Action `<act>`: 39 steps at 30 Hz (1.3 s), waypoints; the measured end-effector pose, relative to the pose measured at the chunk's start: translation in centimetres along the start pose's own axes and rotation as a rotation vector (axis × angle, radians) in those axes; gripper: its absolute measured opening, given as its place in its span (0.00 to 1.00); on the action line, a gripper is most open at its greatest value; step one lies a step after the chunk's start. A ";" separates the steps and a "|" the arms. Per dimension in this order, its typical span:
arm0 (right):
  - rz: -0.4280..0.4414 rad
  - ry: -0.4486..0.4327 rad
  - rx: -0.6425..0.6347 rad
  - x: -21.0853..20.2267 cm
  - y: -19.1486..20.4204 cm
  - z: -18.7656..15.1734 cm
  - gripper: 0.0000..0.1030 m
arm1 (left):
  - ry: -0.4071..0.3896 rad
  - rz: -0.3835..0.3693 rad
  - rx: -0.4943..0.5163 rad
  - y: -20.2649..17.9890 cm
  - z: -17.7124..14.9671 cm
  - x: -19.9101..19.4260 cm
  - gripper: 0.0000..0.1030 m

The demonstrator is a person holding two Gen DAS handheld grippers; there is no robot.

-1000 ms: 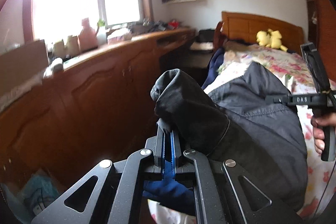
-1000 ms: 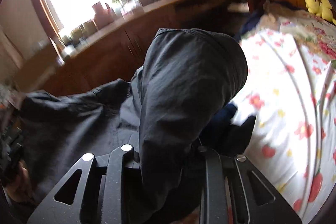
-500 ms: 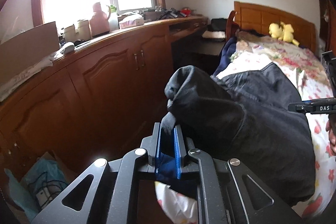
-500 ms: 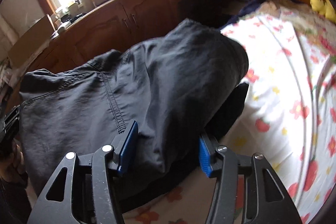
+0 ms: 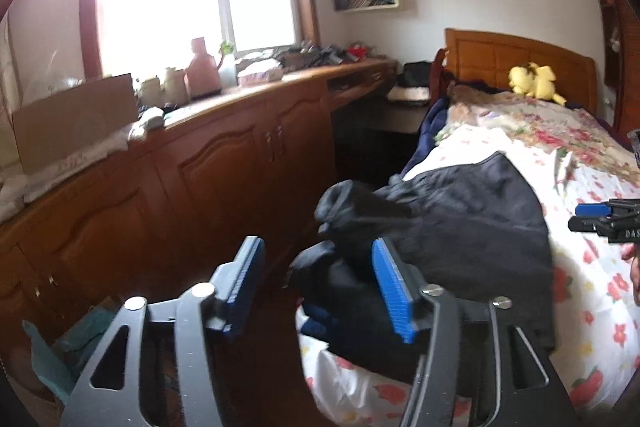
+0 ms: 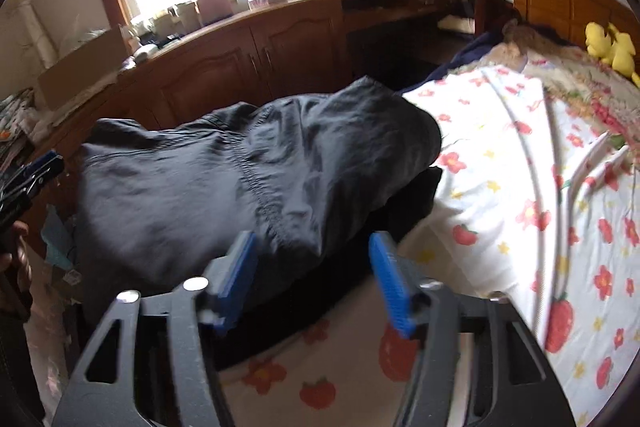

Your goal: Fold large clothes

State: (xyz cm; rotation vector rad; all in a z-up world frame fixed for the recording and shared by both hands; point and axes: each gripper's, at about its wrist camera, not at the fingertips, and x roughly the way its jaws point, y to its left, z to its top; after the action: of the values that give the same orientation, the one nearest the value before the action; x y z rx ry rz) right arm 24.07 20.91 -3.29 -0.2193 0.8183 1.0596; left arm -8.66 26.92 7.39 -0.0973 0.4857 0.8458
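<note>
left wrist view: the left tongs point(image 5: 320, 287) are spread and opening, blue pads point(image 5: 390, 291) well apart. a bunched corner of the dark garment point(image 5: 460, 227) sits ahead between the two pads; the right pad is just beside the cloth, and whether it touches i cannot tell. nothing is pinched. the garment lies folded over on the flowered bed sheet point(image 5: 592, 267) at the bed's near edge, beside the wooden cabinet point(image 5: 200, 179). at the right edge, the right tongs point(image 5: 600, 217) peek in, with part of a hand below.

right wrist view: the right tongs point(image 6: 312, 279) are also spread and opening, pads on either side of the garment's point(image 6: 260, 179) near fold without pressing it. the garment lies in a heap across the sheet point(image 6: 520, 187). the left tongs point(image 6: 32, 175) show at the left edge.
</note>
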 end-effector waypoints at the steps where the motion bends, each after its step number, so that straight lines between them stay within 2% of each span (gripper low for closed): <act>1: -0.005 -0.015 -0.004 -1.1 0.0 -0.5 0.71 | -0.018 -0.013 0.002 -0.8 0.2 -0.8 0.66; 5: -0.033 -0.063 -0.013 -5.8 -0.6 -2.8 0.75 | -0.053 -0.095 -0.001 -3.9 0.6 -3.6 0.80; 14: -0.148 -0.174 -0.005 -17.1 -3.3 -9.0 0.79 | -0.092 -0.318 0.049 -14.0 -0.6 -8.7 0.94; 18: -0.195 -0.211 0.052 -21.4 -5.0 -11.8 0.79 | -0.094 -0.420 0.079 -18.4 -1.7 -10.4 0.95; 23: -0.287 -0.249 0.092 -26.4 -6.7 -15.4 0.79 | -0.080 -0.502 0.105 -23.3 -2.8 -12.0 0.95; 28: -0.341 -0.273 0.123 -29.7 -7.8 -18.2 0.79 | -0.053 -0.599 0.134 -27.3 -3.7 -12.9 0.95; 32: -0.405 -0.284 0.148 -31.9 -9.0 -20.8 0.79 | -0.026 -0.647 0.153 -29.6 -3.7 -13.3 0.95; 39: -0.526 -0.330 0.232 -35.8 -10.7 -25.0 0.79 | -0.029 -0.673 0.150 -32.3 -4.0 -15.2 0.95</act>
State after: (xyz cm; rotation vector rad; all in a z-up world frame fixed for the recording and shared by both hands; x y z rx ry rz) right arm 12.48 -22.22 1.73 -0.0524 0.5344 0.4813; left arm 5.11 -6.22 7.22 -0.1017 0.4476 0.1508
